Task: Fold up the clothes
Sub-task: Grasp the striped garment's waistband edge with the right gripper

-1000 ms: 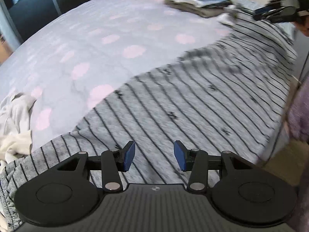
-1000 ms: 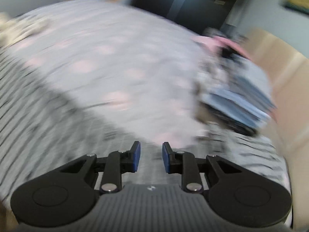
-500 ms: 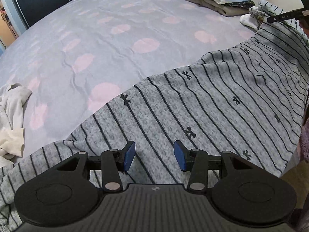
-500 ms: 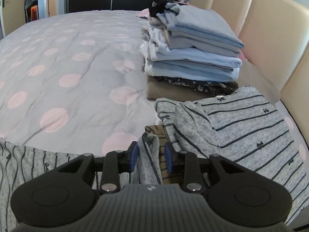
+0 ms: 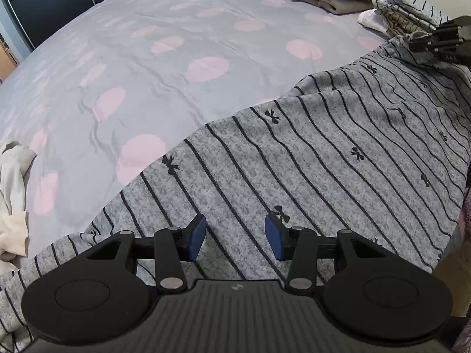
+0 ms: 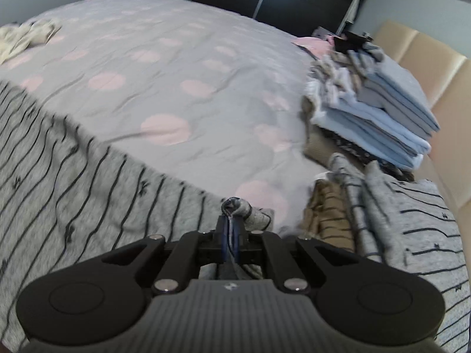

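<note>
There, the striped top (image 5: 338, 147) lay spread along the bed (image 5: 176, 58) edge, its corner pinched in the clenched right gripper (image 6: 232, 235) to tension it, while the left gripper (image 5: 235, 236) hovered agape above, ready to grasp.

The left tongs (image 5: 235, 237) gape wide, blue pads apart; the right tongs (image 6: 232, 231) are pinched together at twelve o'clock.

I saw the grey striped garment (image 5: 309, 158), heather knit with thin black lines and small black bows, spread mostly flat over the near side of the bed. One bunched corner (image 6: 235, 207) was lifted. Beyond it a stack of folded clothes (image 6: 379, 114) sat squared, blue and grey.
</note>
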Demonstrator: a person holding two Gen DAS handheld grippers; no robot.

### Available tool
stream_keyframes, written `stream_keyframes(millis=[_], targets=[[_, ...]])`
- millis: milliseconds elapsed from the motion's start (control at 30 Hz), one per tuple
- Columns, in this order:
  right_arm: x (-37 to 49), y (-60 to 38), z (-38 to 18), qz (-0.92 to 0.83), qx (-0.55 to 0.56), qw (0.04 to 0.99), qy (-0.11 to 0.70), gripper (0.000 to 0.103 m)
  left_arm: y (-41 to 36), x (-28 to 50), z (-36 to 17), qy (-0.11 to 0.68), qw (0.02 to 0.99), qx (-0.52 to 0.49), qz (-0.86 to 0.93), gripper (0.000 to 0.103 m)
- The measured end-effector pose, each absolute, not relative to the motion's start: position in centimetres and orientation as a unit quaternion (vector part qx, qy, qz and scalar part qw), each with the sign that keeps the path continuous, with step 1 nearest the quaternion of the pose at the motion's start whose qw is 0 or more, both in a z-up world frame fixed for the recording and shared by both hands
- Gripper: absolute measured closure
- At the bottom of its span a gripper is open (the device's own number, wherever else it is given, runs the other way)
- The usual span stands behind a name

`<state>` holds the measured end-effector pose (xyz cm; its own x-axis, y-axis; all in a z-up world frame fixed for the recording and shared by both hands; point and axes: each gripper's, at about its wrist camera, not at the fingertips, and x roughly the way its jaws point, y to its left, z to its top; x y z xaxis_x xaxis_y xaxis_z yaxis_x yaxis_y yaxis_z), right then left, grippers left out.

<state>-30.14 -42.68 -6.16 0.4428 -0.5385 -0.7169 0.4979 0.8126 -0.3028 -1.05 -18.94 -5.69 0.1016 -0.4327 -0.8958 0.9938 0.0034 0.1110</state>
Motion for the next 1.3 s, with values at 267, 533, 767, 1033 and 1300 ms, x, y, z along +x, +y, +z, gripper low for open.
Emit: stream_keyframes(millis=[267, 533, 767, 1033, 1300], targets=[[-30.8, -42.6, -6.5, -0.320, -0.036, 0.845, 0.428, 0.099, -18.9, -1.4, -6.1, 0.339, 0.619, 0.413, -0.576, 0.061], [-31.8, -45.3, -7.9, -0.349, 0.021, 0.819, 0.455, 0.099, -18.9, -1.7, -5.8, 0.327, 0.620, 0.415, -0.579, 0.061], [-32.4, -44.8, -6.0, -0.346, 0.017, 0.838, 0.421, 0.085, -18.7, -2.0, -5.7, 0.319, 0.621, 0.419, -0.581, 0.061], [-32.9, -43.7, -4.3, -0.366, -0.114, 0.828, 0.408, 0.074, -18.6, -2.0, -5.5, 0.314, 0.622, 0.421, -0.581, 0.061], [-32.8, -43.8, -8.1, -0.319, -0.222, 0.785, 0.482, 0.062, -18.3, -2.0, -5.3, 0.308, 0.622, 0.421, -0.584, 0.061]])
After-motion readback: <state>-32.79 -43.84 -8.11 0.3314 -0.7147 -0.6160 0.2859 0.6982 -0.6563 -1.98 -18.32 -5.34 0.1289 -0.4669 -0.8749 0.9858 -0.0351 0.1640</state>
